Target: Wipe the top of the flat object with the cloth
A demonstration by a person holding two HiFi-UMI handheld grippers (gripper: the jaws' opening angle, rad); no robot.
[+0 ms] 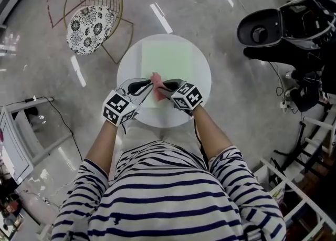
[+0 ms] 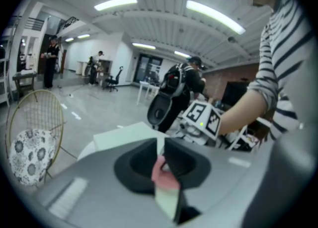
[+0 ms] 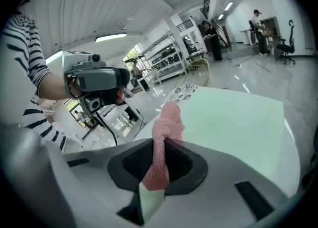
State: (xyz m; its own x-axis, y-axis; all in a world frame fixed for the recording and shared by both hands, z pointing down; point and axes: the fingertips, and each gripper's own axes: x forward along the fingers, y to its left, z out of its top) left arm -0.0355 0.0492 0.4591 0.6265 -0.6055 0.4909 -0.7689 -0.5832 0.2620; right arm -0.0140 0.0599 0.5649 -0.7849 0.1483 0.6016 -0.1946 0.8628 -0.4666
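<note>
ok, both grippers are on one small bunched cloth (image 1: 157, 80), and that's where i'd worry. the left gripper (image 1: 148, 84) is pressed shut on one end of it and the right gripper (image 1: 161, 88) is clamped on the other end, so if the hands pull apart a corner could slip out of a jaw. if it goes down wadded like this, only a knot of fabric would meet the flat object (image 1: 168, 59), and the hard jaw tips might scrape the surface instead. the flat object, a pale green sheet, looks like it lies loose on the round table (image 1: 202, 95), so a firm push could slide it toward the far rim.

from the right gripper (image 3: 158, 165) you see the pink cloth (image 3: 166, 122) standing up out of the closed jaws, with the flat object (image 3: 233, 122) spread just beyond. from the left gripper (image 2: 162, 161) a pink scrap (image 2: 160, 172) sits pinched between the jaws.

pose now: both forearms reach in from the near side of the flat object, wrists angled inward, grippers tipped downward, tips almost meeting over its near edge. i can't tell if the cloth touches it yet.
</note>
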